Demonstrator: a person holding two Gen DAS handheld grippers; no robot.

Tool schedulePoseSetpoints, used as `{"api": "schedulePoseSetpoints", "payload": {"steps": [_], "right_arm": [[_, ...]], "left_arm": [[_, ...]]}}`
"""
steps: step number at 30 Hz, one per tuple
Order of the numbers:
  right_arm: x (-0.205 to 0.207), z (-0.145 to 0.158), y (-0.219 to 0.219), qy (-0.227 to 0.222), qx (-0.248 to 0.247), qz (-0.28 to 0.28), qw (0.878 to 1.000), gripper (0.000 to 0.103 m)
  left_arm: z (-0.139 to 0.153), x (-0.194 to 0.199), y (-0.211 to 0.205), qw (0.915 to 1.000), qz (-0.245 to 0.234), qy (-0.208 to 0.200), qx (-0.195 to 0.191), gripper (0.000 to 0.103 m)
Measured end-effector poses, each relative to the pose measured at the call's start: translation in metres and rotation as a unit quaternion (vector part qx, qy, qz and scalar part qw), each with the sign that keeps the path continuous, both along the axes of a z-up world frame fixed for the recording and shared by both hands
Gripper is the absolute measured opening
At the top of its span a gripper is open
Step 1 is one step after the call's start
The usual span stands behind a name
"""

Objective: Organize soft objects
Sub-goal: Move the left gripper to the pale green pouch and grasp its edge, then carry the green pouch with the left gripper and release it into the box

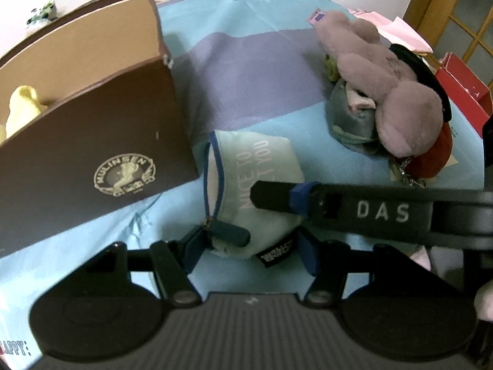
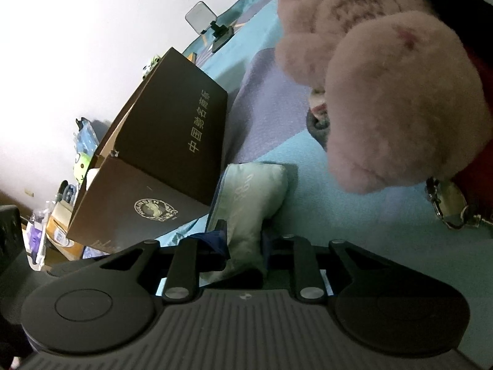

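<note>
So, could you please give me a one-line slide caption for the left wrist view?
Both grippers close on a mint zip pouch beside the brown Mulinsen box.

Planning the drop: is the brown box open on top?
Open: the brown box has no lid, and a yellow soft object shows inside.

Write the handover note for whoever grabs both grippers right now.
Left gripper: closed on the zipper end of the pale green zippered fabric pouch.
Right gripper: pinching the same pouch from the other side.
Pouch lies on the blue striped bedsheet, beside the brown cardboard shoe box.
Done: a yellow soft item is already in the box.
Left: box the pouch, then the mauve plush toy and the pile under it.
</note>
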State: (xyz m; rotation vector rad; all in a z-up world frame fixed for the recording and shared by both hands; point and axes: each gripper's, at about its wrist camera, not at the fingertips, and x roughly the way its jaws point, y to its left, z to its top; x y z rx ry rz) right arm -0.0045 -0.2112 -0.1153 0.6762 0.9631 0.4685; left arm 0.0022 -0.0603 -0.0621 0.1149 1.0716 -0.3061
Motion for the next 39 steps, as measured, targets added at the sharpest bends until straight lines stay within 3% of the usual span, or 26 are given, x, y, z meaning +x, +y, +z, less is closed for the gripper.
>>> {"api": "schedulePoseSetpoints", "payload": {"steps": [12, 13, 15, 21, 26, 39], "right_arm": [[0.005, -0.003, -0.005, 0.018, 0.019, 0.002, 1.000, 0.004], [0.005, -0.001, -0.004, 0.020, 0.015, 0.009, 1.000, 0.004], [0.005, 0.003, -0.001, 0.023, 0.009, 0.026, 0.999, 0.003], [-0.001, 0.017, -0.007, 0.019, 0.015, 0.034, 0.999, 0.002], [-0.007, 0.030, -0.010, 0.004, 0.011, 0.049, 0.999, 0.002], [-0.013, 0.040, -0.025, -0.015, 0.029, 0.073, 0.997, 0.001]], "left_arm": [[0.000, -0.001, -0.007, 0.9998, -0.014, -0.006, 0.011, 0.064], [0.001, -0.002, -0.008, 0.9998, -0.017, -0.007, 0.007, 0.062], [0.005, -0.003, -0.008, 0.9996, -0.027, -0.006, -0.008, 0.046], [0.014, -0.009, -0.008, 0.9986, -0.029, 0.003, -0.043, 0.033], [0.025, -0.024, -0.012, 0.9972, -0.046, -0.019, -0.056, 0.022], [0.042, -0.051, 0.005, 0.9906, -0.049, -0.054, -0.116, 0.017]]}}
